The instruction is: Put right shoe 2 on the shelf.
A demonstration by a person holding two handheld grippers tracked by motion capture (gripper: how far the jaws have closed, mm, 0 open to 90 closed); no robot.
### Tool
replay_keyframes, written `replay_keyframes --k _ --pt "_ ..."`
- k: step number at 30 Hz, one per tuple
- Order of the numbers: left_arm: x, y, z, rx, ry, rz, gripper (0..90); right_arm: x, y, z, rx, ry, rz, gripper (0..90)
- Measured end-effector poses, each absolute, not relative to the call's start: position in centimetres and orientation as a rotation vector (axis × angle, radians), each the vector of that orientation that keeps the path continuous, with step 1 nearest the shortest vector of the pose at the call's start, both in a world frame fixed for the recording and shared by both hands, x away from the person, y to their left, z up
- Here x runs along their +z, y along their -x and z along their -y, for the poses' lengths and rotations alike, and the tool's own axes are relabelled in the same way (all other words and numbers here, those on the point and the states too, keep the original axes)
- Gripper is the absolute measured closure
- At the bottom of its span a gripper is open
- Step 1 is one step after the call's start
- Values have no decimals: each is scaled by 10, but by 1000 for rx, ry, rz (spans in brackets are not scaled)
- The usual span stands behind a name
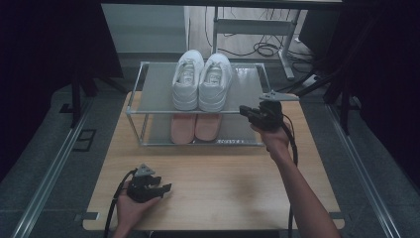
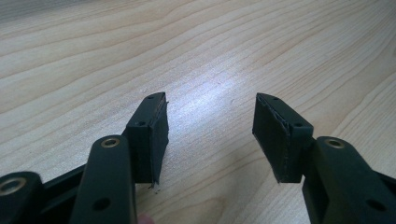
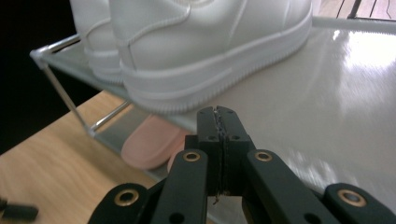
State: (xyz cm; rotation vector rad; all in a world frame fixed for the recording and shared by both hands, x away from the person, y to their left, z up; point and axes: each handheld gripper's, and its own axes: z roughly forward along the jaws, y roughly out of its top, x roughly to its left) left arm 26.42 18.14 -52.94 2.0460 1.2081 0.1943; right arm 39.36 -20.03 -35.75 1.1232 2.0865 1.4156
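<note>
- My right gripper [image 1: 246, 111] hangs over the right front edge of the rack [image 1: 148, 67], jaws clenched on nothing, pads pressed flat together in the right gripper view.
- The white shoes [image 1: 201, 79] stand side by side on the rack's top shelf, heels toward me; the nearer heel sits just left of and beyond my jaw tips.
- A pink pair [image 1: 195, 126] lies on the lower shelf, right under the white ones, toes poking out toward the near edge.
- I judge the step in hand to be a reach for the right white shoe. To do it well I should spread the jaws before I close in, come at the heel collar squarely, and keep the lower jaw off the glossy shelf.
- The shoe's wall looks soft and rounded, so a bite on the heel rim should hold better than one on the sole.
- My right forearm stretches up the table's right side, wrist bent left, gripper roughly level and aimed at the shoes.
- My left gripper [image 1: 163, 188] rests on the table [image 1: 223, 173] at the near left, jaws spread wide and empty over bare wood.
</note>
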Motion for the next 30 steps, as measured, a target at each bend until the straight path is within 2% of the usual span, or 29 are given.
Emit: replay_keyframes --k 10,15,22,30 --pt "-530 -265 -180 195 -2047 -1212 460 -387 -357 236 1445 -1096 -2113 891" --pt "-530 -265 -181 195 -2052 -1210 460 -407 -338 245 1430 -1063 -2142 859" --pt "-529 -265 -181 193 -2049 -1211 460 -438 -318 255 1394 -1041 -2215 617" --pt "-530 -265 -180 191 -2054 -1213 459 -470 -311 264 1341 -1078 -2261 502"
